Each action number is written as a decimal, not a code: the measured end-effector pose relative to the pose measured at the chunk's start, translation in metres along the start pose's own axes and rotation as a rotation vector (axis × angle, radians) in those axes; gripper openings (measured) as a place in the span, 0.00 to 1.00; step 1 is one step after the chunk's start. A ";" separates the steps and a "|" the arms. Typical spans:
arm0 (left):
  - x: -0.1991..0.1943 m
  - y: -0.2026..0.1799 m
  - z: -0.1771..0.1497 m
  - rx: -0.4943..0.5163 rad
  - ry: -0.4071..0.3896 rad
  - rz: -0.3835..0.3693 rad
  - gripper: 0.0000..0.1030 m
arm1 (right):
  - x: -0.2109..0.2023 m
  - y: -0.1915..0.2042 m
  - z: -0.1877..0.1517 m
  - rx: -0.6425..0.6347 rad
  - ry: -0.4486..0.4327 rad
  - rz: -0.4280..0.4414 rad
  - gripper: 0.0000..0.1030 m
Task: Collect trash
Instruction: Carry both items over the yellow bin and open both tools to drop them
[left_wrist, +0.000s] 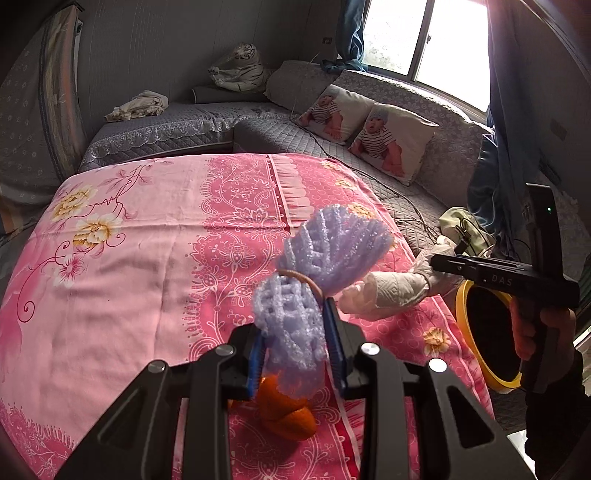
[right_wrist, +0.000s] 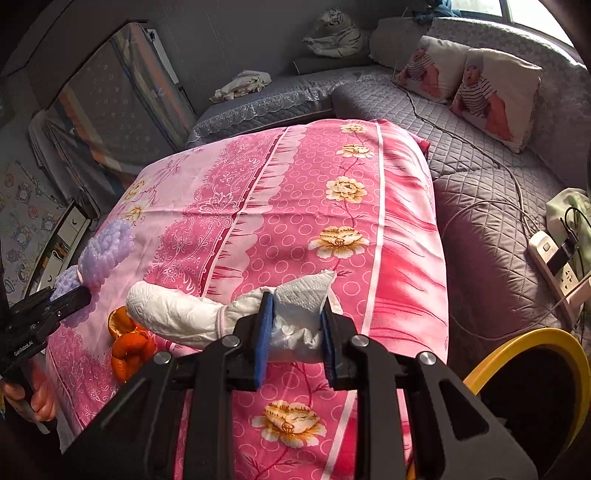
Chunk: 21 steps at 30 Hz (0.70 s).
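**A:** Setting: a room with a grey quilted corner sofa (left_wrist: 258, 125) and a table under a pink floral cloth (left_wrist: 147, 240). What do I hold on the left?

**B:** My left gripper (left_wrist: 297, 345) has its blue pads closed partway on a lilac foam fruit net (left_wrist: 306, 280), cinched at its middle by a rubber band. The net stands up between the fingers, clear of the cloth. Orange peel (left_wrist: 286, 411) lies on the cloth just below and behind it.

**A:** And on the right?

**B:** My right gripper (right_wrist: 297, 330) has its jaws drawn in narrowly on a crumpled white paper towel (right_wrist: 295, 314); a long twisted end of it sticks out to the left, above the peel (right_wrist: 129, 350). In the left view the towel (left_wrist: 384, 295) hangs off the gripper near the net.

**A:** Where is the bin?

**B:** A black bin with a yellow rim (right_wrist: 532, 343) stands beside the table's right edge, below the right gripper. A power strip (right_wrist: 550, 266) lies on the sofa beyond it.
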<state>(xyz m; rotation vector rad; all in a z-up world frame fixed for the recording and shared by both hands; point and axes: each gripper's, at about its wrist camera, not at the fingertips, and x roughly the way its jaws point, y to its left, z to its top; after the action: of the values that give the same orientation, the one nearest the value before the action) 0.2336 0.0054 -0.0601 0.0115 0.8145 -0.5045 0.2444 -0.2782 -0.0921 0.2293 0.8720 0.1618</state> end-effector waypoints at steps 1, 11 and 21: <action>-0.002 -0.008 0.000 0.010 0.000 -0.016 0.27 | -0.006 -0.006 -0.002 0.010 -0.008 -0.004 0.21; -0.017 -0.089 0.005 0.109 -0.018 -0.117 0.27 | -0.059 -0.073 -0.019 0.123 -0.082 -0.081 0.21; -0.023 -0.167 0.006 0.244 -0.039 -0.218 0.27 | -0.107 -0.131 -0.040 0.231 -0.156 -0.170 0.21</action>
<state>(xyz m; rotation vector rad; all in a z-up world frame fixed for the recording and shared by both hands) 0.1521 -0.1333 -0.0100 0.1387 0.7156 -0.8063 0.1523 -0.4241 -0.0724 0.3763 0.7501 -0.1152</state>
